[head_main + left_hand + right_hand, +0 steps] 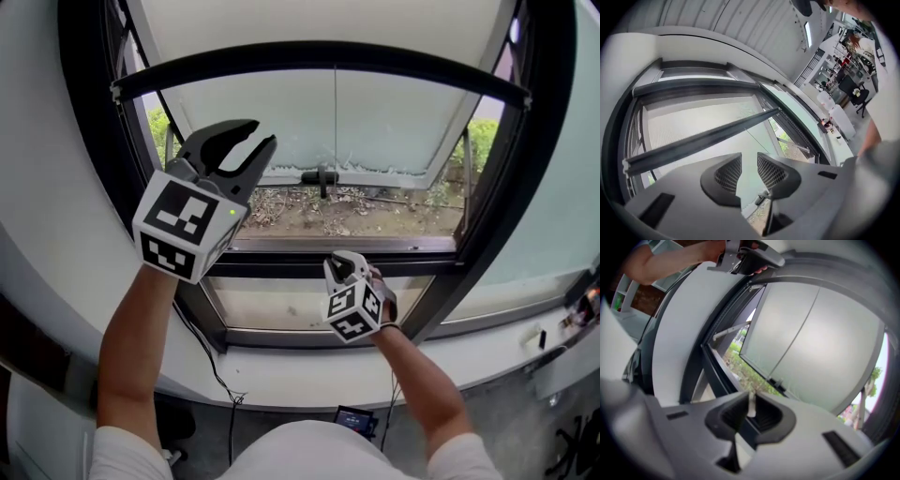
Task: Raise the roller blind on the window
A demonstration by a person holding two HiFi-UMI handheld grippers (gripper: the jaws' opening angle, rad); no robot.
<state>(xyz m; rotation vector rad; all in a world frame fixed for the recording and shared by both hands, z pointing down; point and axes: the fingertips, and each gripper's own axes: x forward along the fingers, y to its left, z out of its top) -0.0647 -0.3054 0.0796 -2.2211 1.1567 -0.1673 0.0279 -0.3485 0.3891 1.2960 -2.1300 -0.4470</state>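
Head view: your left gripper (pixel 242 141) is nearest the camera, raised at 10 o'clock. Its jaws stand moderately apart with nothing between them. Your right gripper (pixel 345 267) sits lower, at 6 o'clock of centre, close against the lower window frame (pixel 281 265). The roller blind (pixel 319 21) lies along 12 o'clock. Its dark bottom bar (pixel 319 58) crosses the top of the window, and a thin pull cord (pixel 335 112) drops from the bar toward 6 o'clock.

Left gripper view: the jaws are parted and hold nothing. Beyond them the bottom bar (pixel 703 139) runs from 8 o'clock to 2 o'clock, with the blind's fabric (pixel 693 117) above it.

Right gripper view: the jaws are drawn nearly together and clamp a small white cord pull (pixel 751 404). The pull cord (pixel 797 333) rises toward 1 o'clock across the frosted pane (pixel 825 348).
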